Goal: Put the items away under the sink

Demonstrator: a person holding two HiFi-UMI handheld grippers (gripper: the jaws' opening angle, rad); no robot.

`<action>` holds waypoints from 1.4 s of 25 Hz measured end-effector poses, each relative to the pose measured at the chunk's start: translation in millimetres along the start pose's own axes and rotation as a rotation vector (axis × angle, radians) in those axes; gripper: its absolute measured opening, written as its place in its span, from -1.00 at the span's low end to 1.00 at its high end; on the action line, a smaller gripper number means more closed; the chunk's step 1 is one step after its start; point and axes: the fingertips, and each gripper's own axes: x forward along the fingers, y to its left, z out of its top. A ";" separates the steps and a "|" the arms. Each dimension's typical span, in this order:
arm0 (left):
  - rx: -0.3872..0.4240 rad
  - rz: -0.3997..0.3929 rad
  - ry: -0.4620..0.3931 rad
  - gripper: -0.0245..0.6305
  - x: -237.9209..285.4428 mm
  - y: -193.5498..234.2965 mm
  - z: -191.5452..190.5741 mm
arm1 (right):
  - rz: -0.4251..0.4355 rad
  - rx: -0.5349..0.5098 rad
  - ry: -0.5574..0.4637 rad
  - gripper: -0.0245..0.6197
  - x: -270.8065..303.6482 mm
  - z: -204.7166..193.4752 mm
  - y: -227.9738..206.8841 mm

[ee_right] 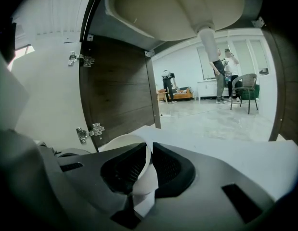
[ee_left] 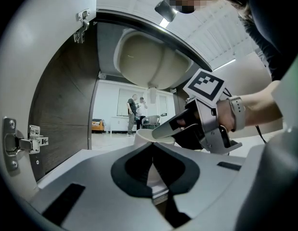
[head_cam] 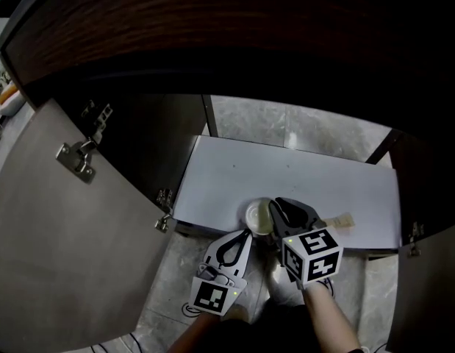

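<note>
A small white bowl (head_cam: 255, 216) stands at the front edge of the white cabinet floor (head_cam: 308, 186) under the sink. My right gripper (head_cam: 275, 218) is shut on the bowl's rim, and in the right gripper view the white wall (ee_right: 121, 146) runs between the jaws (ee_right: 149, 150). My left gripper (head_cam: 245, 235) sits just in front of the bowl, shut with nothing between its fingers. In the left gripper view, the bowl (ee_left: 145, 134) and the right gripper (ee_left: 199, 129) show beyond the tips (ee_left: 152, 146).
The sink basin's underside (ee_right: 177, 8) and its drain pipe (ee_right: 209, 42) hang overhead. The left cabinet door (head_cam: 58, 234) stands open, with hinges (head_cam: 76, 159) on it. A tan flat object (head_cam: 343, 220) lies on the cabinet floor to the right. A shoe (head_cam: 286, 289) is below on the tiled floor.
</note>
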 end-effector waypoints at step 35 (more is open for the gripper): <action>-0.064 0.081 -0.026 -0.90 4.4 -19.2 8.1 | 0.082 -0.177 -0.213 -0.76 -60.0 8.2 28.2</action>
